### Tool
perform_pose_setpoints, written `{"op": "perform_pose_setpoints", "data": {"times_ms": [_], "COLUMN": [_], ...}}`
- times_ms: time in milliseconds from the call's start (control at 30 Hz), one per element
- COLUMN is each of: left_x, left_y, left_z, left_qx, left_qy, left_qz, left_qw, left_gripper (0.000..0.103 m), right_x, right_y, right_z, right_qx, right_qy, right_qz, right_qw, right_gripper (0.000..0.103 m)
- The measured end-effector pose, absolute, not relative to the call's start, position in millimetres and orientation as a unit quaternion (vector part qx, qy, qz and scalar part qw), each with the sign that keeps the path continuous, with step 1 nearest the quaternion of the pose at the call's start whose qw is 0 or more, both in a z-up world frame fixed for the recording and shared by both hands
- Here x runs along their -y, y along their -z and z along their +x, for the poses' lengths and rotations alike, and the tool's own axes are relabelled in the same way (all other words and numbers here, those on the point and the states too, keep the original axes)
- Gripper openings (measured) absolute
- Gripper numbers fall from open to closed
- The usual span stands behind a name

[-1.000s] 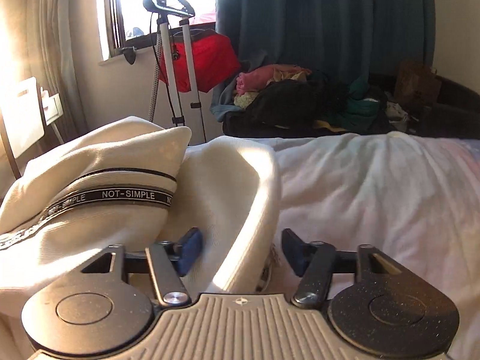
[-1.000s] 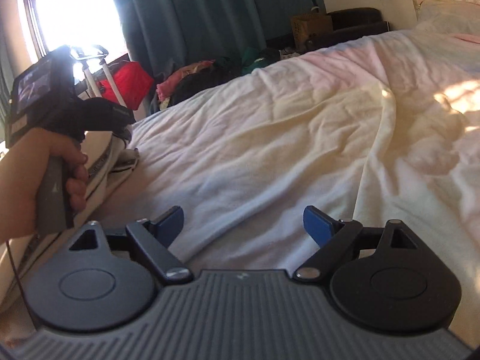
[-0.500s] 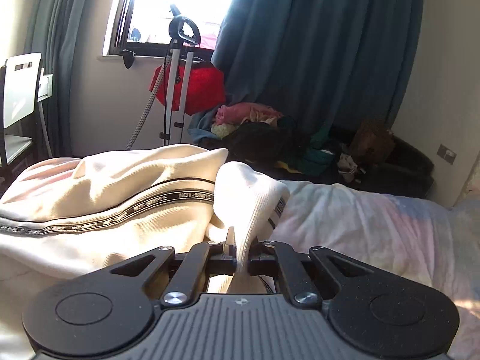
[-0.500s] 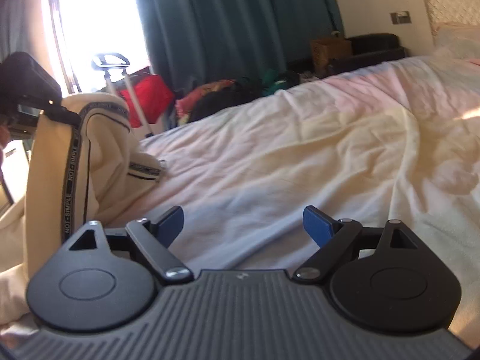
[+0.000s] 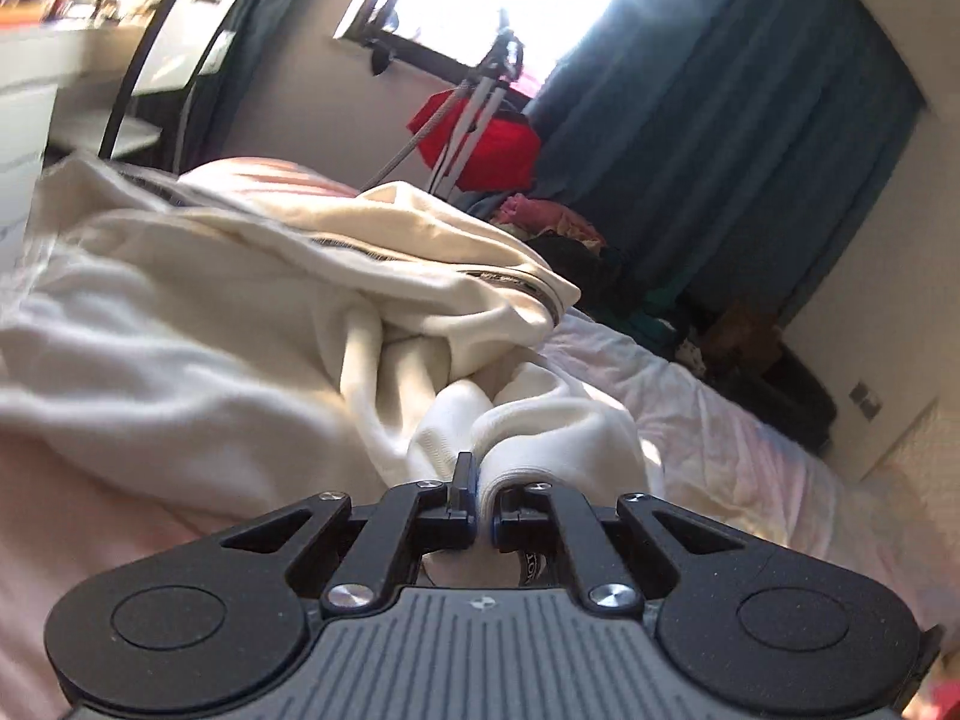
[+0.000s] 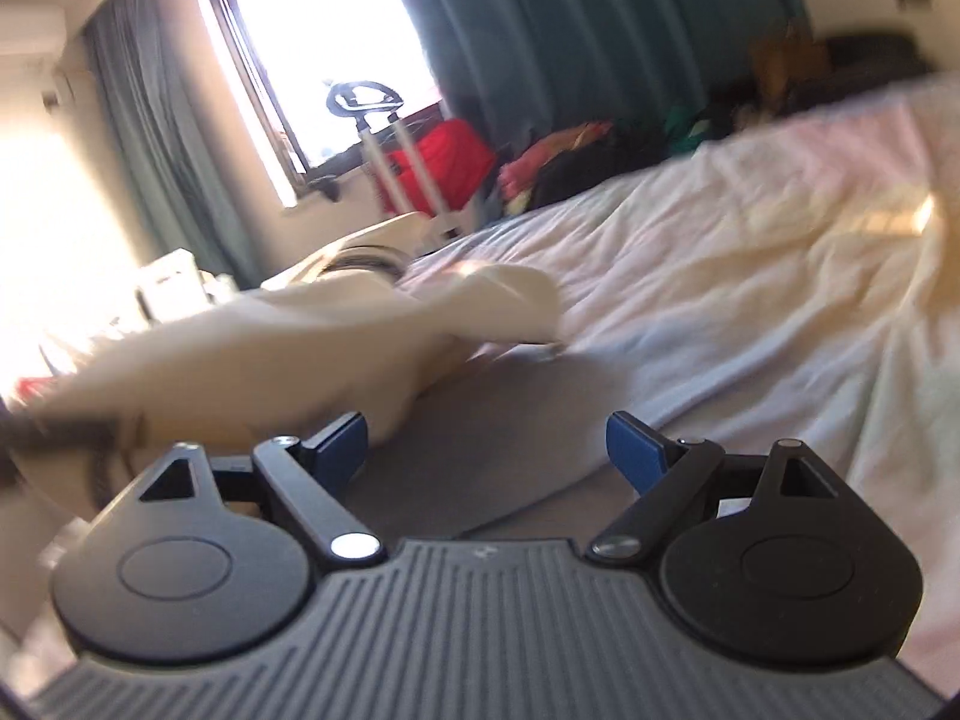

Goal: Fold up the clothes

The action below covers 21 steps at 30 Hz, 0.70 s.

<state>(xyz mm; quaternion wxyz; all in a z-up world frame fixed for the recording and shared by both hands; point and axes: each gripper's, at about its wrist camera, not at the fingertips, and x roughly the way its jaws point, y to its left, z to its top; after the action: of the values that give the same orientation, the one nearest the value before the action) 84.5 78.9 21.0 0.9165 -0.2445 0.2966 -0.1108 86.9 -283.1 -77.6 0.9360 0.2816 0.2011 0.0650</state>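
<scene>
The left gripper, open a second ago, is now clamped on a cuff of the cream garment and has dragged it across the bed, probably spreading it for folding. The right gripper, jaws opening with nothing between them, hovers just beside the trailing cloth.

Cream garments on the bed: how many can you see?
1 that I can make out: a cream garment with a black lettered stripe, bunched on the bed, its edge pinched in the left tool. Folds may hide another.

One cream garment, one bed, two grippers
</scene>
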Motion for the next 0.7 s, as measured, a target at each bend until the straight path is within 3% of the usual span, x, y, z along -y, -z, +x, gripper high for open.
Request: {"op": "perform_pose_setpoints", "data": {"times_ms": [133,433,700], "left_x": [-107.6,-125.6,-146.8], "left_y": [0.0,6.9,20.6], "left_z": [82.4,91.0,108.8], "left_qx": [-0.306,-0.289,-0.283], "left_qy": [0.108,0.115,0.146], "left_qz": [-0.354,-0.388,-0.399], "left_qw": [0.877,0.868,0.86], "left_gripper": [0.005,0.005,0.005], "right_x": [308.8,305.9,292.6], "right_y": [114.4,127.4,125.6], "right_z": [90.7,106.2,180.5], "right_qx": [-0.205,-0.201,-0.216], "right_qy": [-0.189,-0.182,-0.089], "right_qz": [0.515,0.602,0.577], "right_qw": [0.811,0.751,0.782], "right_gripper": [0.09,0.09,0.09]}}
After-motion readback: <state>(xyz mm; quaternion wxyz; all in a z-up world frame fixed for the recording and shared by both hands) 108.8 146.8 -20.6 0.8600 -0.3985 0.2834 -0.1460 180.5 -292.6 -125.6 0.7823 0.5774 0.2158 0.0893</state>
